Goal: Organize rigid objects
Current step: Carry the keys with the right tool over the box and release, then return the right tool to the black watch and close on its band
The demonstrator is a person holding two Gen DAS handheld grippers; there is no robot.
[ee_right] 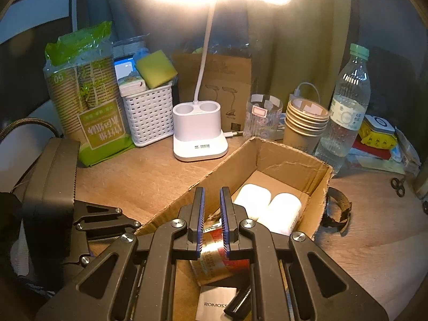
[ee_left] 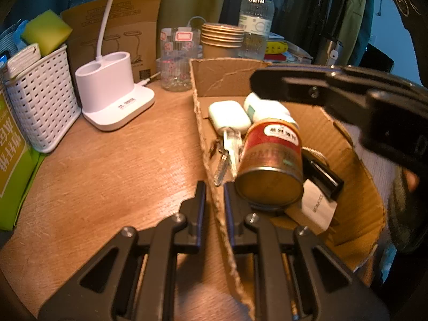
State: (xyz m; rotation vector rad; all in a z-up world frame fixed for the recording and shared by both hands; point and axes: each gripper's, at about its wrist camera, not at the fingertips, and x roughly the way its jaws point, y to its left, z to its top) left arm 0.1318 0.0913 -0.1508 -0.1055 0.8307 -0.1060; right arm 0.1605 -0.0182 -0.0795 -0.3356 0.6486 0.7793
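Observation:
An open cardboard box (ee_left: 355, 160) lies on the wooden table. Inside it are a red and gold can (ee_left: 270, 160) on its side, a white earbud case (ee_left: 227, 116), a white bottle (ee_left: 264, 107), keys (ee_left: 230, 149), a black stick (ee_left: 323, 176) and a white card (ee_left: 318, 206). My left gripper (ee_left: 214, 187) is shut on the box's near left wall, one finger on each side. My right gripper (ee_right: 212, 195) hangs shut over the can (ee_right: 214, 256) with nothing held; in the left wrist view the right gripper (ee_left: 256, 83) hovers above the box.
Behind the box stand a white lamp base (ee_left: 112, 91), a white basket (ee_left: 42, 107), a glass jar (ee_left: 176, 61), stacked paper cups (ee_left: 222, 42) and a water bottle (ee_left: 255, 18). A green cup pack (ee_right: 88, 101) stands far left. A watch strap (ee_right: 337, 208) lies right of the box.

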